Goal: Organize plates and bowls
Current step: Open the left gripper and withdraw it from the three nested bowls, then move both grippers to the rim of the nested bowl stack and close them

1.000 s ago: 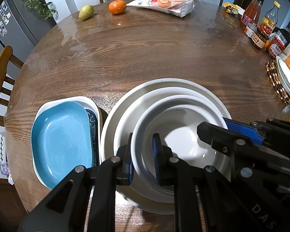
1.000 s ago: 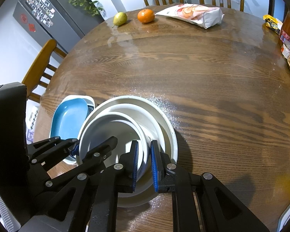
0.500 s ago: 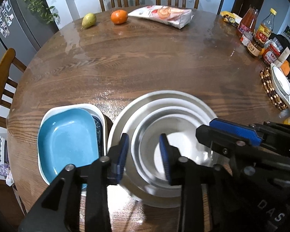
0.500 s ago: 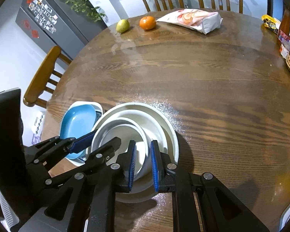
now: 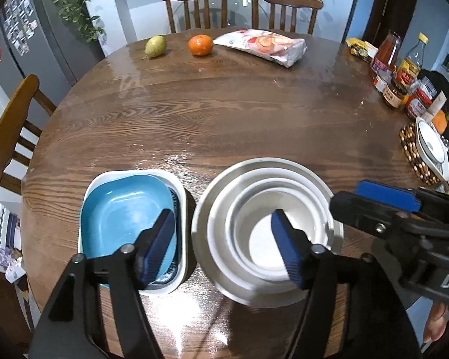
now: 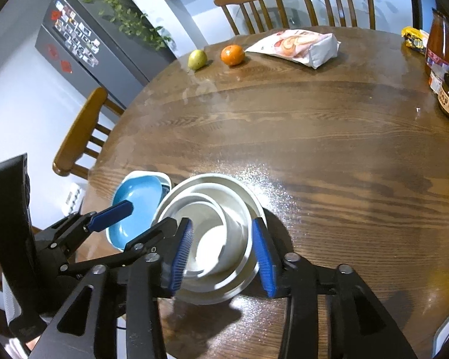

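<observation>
A stack of nested white bowls (image 5: pixel 266 227) sits near the front edge of the round wooden table (image 5: pixel 224 113); it also shows in the right wrist view (image 6: pixel 212 233). To its left a blue dish (image 5: pixel 125 212) rests in a white rectangular dish (image 5: pixel 181 197), also seen in the right wrist view (image 6: pixel 137 200). My left gripper (image 5: pixel 224 248) is open and empty, raised above the gap between the two stacks. My right gripper (image 6: pixel 223 257) is open and empty, raised over the near side of the white bowls.
A pear (image 5: pixel 155 46), an orange (image 5: pixel 200 45) and a snack bag (image 5: pixel 263 45) lie at the far edge. Bottles and jars (image 5: pixel 401 74), a beaded mat with a white plate (image 5: pixel 431 146) stand at the right. Wooden chairs (image 5: pixel 12 128) surround the table.
Both grippers let go of the white bowl rims, opened wide and pulled up and back. The white bowls stay nested on the table.
</observation>
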`<move>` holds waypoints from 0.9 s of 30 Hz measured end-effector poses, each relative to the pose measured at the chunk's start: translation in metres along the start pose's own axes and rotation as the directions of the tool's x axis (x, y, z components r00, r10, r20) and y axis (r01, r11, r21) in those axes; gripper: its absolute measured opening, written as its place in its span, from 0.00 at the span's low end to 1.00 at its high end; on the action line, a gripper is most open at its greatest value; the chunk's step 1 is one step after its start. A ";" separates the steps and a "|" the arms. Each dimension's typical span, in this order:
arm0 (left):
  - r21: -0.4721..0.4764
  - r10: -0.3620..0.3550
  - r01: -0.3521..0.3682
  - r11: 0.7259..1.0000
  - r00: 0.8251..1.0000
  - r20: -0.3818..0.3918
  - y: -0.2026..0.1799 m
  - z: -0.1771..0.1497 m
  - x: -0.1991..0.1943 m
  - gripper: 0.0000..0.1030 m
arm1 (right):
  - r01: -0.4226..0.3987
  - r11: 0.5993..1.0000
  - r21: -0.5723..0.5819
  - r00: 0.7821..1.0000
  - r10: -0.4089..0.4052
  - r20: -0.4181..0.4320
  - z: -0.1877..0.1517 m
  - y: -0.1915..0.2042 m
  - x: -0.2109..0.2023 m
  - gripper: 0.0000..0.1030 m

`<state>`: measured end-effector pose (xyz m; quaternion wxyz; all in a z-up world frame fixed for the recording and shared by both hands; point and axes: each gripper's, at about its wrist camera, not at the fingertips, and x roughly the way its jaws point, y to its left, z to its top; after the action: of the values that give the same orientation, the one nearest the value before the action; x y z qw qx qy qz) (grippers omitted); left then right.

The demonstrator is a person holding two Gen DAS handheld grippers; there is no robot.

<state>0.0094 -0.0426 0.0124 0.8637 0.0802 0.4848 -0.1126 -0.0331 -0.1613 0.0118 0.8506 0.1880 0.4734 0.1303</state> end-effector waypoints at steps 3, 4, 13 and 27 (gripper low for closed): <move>-0.023 -0.004 0.004 1.000 1.000 -0.001 0.006 -0.001 -0.003 0.65 | -0.016 1.000 0.011 1.000 0.016 0.012 0.000 -0.002 -0.005 0.58; -0.035 -0.007 0.007 0.999 1.000 -0.004 0.009 -0.001 -0.004 0.65 | -0.020 1.000 0.012 1.000 0.020 0.013 0.000 -0.003 -0.006 0.58; -0.159 -0.016 0.013 0.987 1.000 -0.019 0.036 -0.009 -0.012 0.78 | -0.045 0.998 0.037 0.999 0.045 -0.003 0.000 -0.015 -0.009 0.67; -0.365 -0.148 0.099 0.926 0.983 -0.108 0.083 -0.025 -0.003 0.59 | 0.012 0.994 0.109 0.998 -0.005 -0.062 -0.008 -0.049 -0.001 0.67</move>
<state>0.0100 0.0441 0.0041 0.8206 -0.1019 0.5579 -0.0709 -0.0381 -0.2043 -0.0133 0.8248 0.2280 0.5064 0.1063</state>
